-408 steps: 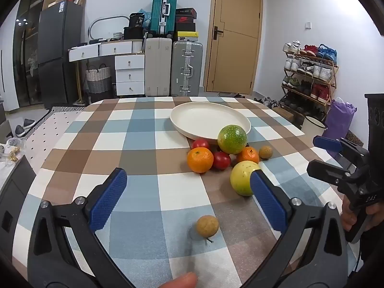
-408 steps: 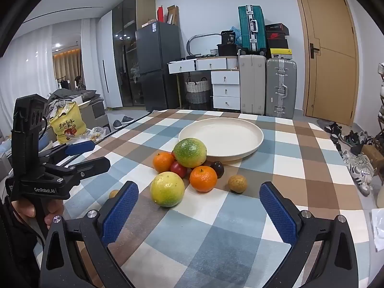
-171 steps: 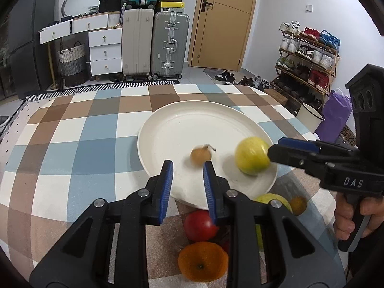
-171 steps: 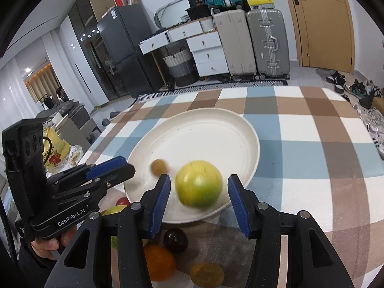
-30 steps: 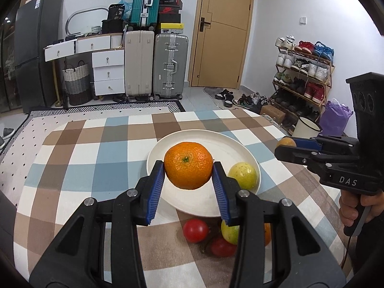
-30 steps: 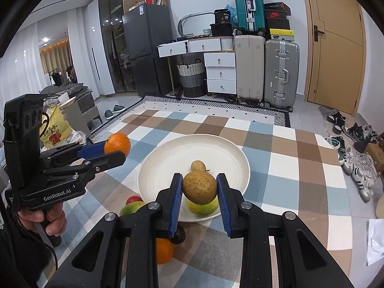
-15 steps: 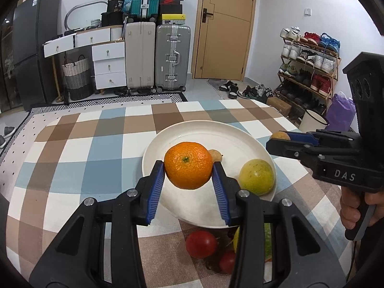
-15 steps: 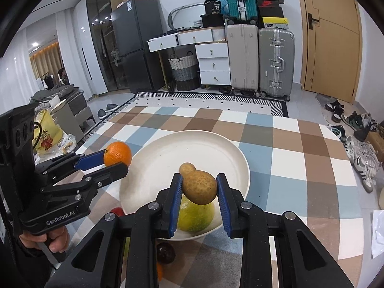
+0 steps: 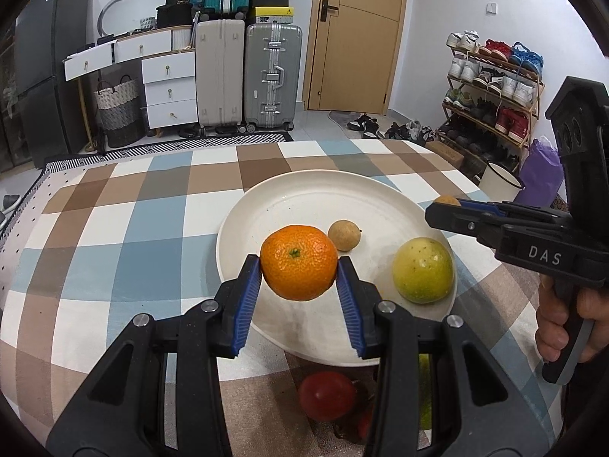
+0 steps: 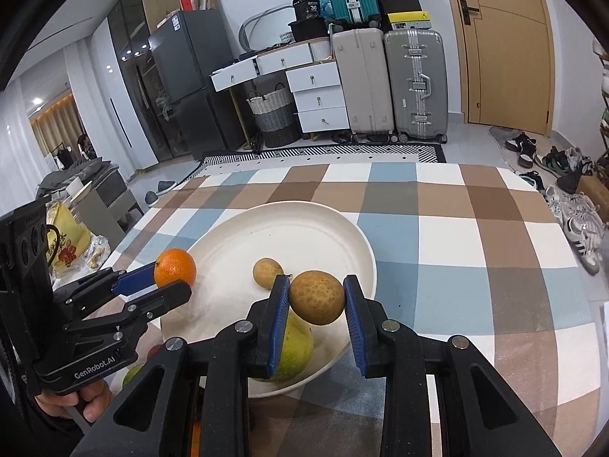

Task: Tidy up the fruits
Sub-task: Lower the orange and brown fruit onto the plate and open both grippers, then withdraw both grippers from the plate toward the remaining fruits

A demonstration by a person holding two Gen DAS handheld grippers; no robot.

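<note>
My left gripper [image 9: 299, 268] is shut on an orange [image 9: 299, 262], held over the near left part of the white plate [image 9: 304, 205]. My right gripper [image 10: 316, 297] is shut on a small brown fruit [image 10: 318, 297], above the plate's [image 10: 297, 236] near right side. On the plate lie a yellow-green fruit [image 9: 423, 269] and a small brown fruit [image 9: 344, 235]. From the right wrist view the left gripper [image 10: 171, 280] with its orange [image 10: 175, 267] hangs over the plate's left rim. The yellow-green fruit [image 10: 295, 346] sits partly hidden under my right fingers.
A red tomato [image 9: 327, 396] and other fruit lie on the checked tablecloth [image 9: 114, 236] just in front of the plate, partly hidden by my fingers. Suitcases [image 9: 272, 76], drawers and a shoe rack [image 9: 491, 87] stand beyond the table. A hand [image 9: 571, 320] holds the right gripper's handle.
Both grippers have come forward and lower over the plate, each still holding its fruit. The plate and its two fruits look larger and nearer.
</note>
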